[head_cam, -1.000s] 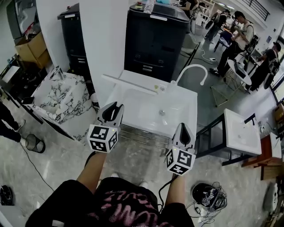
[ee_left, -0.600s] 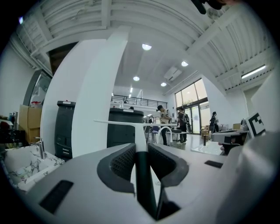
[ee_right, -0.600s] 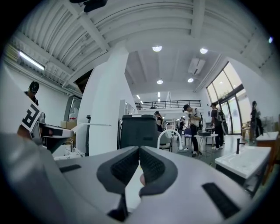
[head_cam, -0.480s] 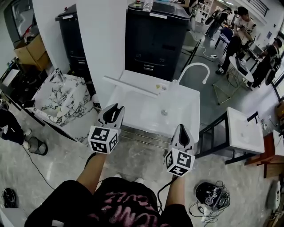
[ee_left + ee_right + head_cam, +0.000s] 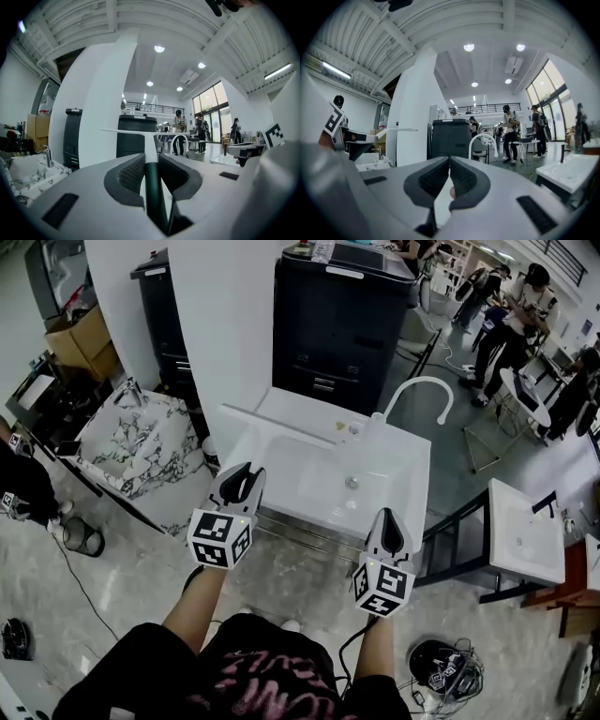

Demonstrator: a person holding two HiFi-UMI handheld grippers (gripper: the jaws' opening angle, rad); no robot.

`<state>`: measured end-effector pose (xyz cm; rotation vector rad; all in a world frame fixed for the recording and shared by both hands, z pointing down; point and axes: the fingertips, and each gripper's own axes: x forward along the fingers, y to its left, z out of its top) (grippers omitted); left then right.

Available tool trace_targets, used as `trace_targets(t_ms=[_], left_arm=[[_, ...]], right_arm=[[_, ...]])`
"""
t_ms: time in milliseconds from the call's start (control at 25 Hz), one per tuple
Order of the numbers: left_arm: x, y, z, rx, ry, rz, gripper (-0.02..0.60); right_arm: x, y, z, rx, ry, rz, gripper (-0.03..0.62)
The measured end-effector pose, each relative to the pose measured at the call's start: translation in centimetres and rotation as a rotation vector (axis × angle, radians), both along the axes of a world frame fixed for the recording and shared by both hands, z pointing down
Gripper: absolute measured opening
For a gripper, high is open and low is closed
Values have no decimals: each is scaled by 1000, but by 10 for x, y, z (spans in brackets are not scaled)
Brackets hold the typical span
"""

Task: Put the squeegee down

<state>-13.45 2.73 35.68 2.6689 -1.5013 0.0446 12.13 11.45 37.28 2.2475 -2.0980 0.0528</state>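
Left gripper: jaws narrowed onto the dark green handle of the squeegee, which is held level with its white blade out at 1 o'clock, over the rear edge of the white sink.

Right gripper: pads pressed together, nothing between them.

Change against a second ago: both your grippers read a little lower in the head view. The drop looks slight, and the head camera shifts too, so treat it loosely. The grip has not altered.

Meaning: you are lowering toward the sink, but the squeegee is not yet set down and release is still to come.
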Motion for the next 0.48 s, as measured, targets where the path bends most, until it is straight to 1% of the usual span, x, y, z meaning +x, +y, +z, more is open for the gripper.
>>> trace_targets(t_ms=[160, 480], left_arm=[[6, 6, -2, 15, -15, -5, 97], [14, 16, -2, 25, -28, -9, 97]], right_arm=[[0, 5, 1, 6, 4, -37, 23], [3, 10, 6, -3, 9, -72, 23]])
